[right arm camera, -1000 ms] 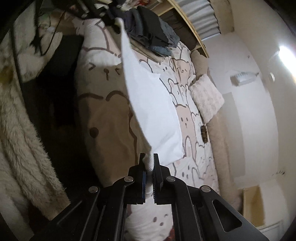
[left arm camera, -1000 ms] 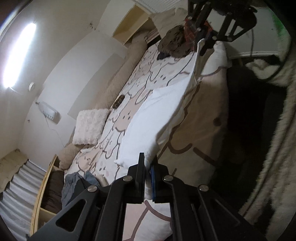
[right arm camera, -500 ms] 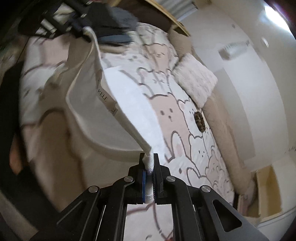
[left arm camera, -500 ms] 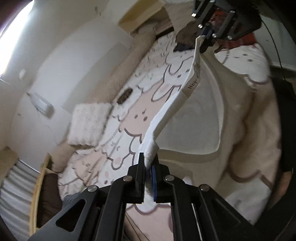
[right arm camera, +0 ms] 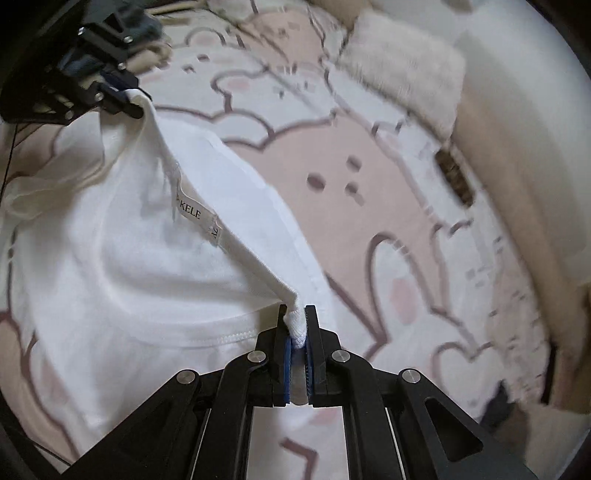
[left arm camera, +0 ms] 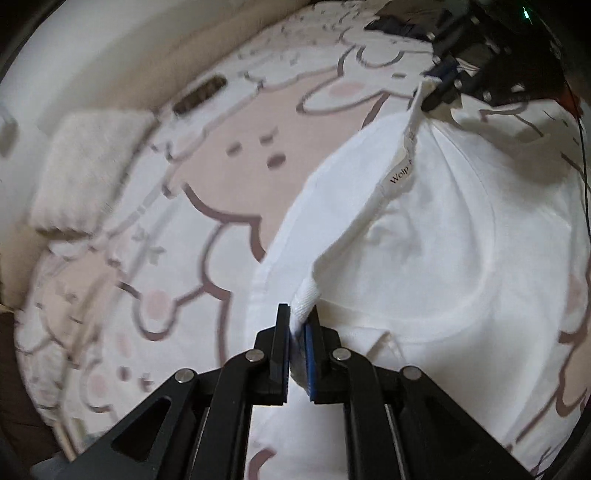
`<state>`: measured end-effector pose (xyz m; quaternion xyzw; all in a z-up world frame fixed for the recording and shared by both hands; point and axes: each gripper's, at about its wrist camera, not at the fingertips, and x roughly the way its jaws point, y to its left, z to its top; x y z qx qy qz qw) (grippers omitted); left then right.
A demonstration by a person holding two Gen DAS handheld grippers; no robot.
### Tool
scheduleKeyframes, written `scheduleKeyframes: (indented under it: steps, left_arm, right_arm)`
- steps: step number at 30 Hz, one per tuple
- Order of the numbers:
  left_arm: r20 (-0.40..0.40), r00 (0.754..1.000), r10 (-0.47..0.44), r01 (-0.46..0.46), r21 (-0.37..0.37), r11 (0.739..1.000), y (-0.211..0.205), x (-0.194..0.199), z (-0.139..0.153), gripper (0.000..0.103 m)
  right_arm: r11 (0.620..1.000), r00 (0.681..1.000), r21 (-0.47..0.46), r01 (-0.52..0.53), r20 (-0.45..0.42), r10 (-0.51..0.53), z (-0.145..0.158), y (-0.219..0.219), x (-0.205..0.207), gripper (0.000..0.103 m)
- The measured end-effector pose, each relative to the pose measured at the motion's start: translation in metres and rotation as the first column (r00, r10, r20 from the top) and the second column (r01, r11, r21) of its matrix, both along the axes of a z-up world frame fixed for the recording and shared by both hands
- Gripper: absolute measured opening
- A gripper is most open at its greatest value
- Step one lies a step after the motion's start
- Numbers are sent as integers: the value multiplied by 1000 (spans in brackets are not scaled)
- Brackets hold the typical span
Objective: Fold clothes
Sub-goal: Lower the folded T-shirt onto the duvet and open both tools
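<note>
Over a bed (left arm camera: 229, 192) spread with a pink-and-cream cartoon-bear cover, two hand-held grippers stretch a white T-shirt (left arm camera: 461, 240) between them, its body draped on the cover below. Seen from the left wrist camera, a fluffy cream cushion (left arm camera: 85, 166) lies at far left against the pale wall, with a small dark brown object (left arm camera: 199, 94) just beyond it on the cover near the bed's edge. At bottom centre, the left gripper (left arm camera: 297, 328) is clamped on a bunched fold of the shirt's ribbed edge, the white cloth squeezed between its blue-lined pads. From there the taut edge climbs to the right, past a sewn-in label (left arm camera: 400, 177) with partly readable dark lettering, to the right gripper (left arm camera: 430, 92) at upper right, which pinches the other end. Behind it lies a heap of dark clothes (left arm camera: 391, 26), blurred. From the right wrist camera the order reverses: the left gripper (right arm camera: 135, 101) grips the shirt (right arm camera: 110, 258) at upper left, the label (right arm camera: 195, 214) reads "KELE", and the right gripper (right arm camera: 295, 326) at bottom centre is closed tight on a wad of ribbed cloth. The cushion (right arm camera: 402, 77) and brown object (right arm camera: 454, 177) sit at right.
</note>
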<state>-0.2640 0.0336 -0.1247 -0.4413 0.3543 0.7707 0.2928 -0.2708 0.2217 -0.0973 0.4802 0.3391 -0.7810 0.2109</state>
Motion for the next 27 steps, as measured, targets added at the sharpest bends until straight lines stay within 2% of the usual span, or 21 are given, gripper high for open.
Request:
scheduleKeyframes:
  steps: [2,4,6,8,9,10,11,13,15,16,18,19,20,22,23,25,26,27]
  left_arm:
    - [23,999,37,-37,22,999,-4,-10,-9,12]
    - [45,996,73,-75,42,996,-7,-19,-17,25]
    - [68,992,109,-113,62,992,-11,-29,-25,45]
    - [83,982,168,-177,120,977,-24,-34,-18,56]
    - [82,978,194,-204,142,969,-31,-39,-14,56]
    - [74,971,228,-237,163,958,-39,-41,-7,56]
    - [56,961,272,-278,183,943,-47,-39,3,56]
    - [25,949,313,-310,233,922,-63,-23,23,56]
    - [-17,940,341,-324,270,907,-76,0,41,58]
    - [-45,936,349,-323,281,904,-80,15,49,59]
    - [-86,925,370,-329,306,893,-89,55,58,62]
    - [-96,918,385,-340,312,887,-91,76,57,62]
    - [-105,911,400,-350,317,881,-94,97,56,62]
    - [-86,894,441,-392,328,859,-96,129,45,62]
    - [-58,882,468,-422,343,839,-98,146,38,62]
    - [-17,858,513,-473,361,804,-97,168,24,62]
    - [-5,847,532,-493,366,789,-96,179,18,62]
    - [7,835,550,-513,371,774,-95,189,12,62]
  right_arm:
    - [999,996,-23,37,76,-35,-24,4,-15,6]
    - [995,986,-54,88,150,-79,-44,9,-24,6]
    - [985,974,-95,147,186,-127,-52,16,-31,9]
    - [967,964,-145,211,193,-182,-50,26,-38,30]
    - [954,959,-162,252,178,-223,-46,33,-41,60]
    - [937,952,-192,292,148,-266,-39,42,-42,83]
    - [917,943,-223,330,119,-310,-32,51,-43,85]
    - [862,910,-295,413,85,-406,-14,75,-40,85]
    - [789,873,-390,475,95,-478,4,102,-29,85]
    - [740,858,-458,493,114,-501,15,119,-13,85]
    - [667,828,-531,523,130,-545,24,142,17,85]
    - [624,803,-562,543,133,-581,27,154,44,85]
    - [601,790,-576,554,134,-599,26,158,63,85]
    - [571,780,-599,562,154,-606,17,159,105,72]
    - [556,775,-608,567,165,-610,12,159,125,69]
    - [535,764,-611,583,188,-618,-5,155,157,55]
    - [523,763,-616,589,211,-611,-16,150,171,52]
    - [526,767,-612,590,220,-603,-26,146,176,48]
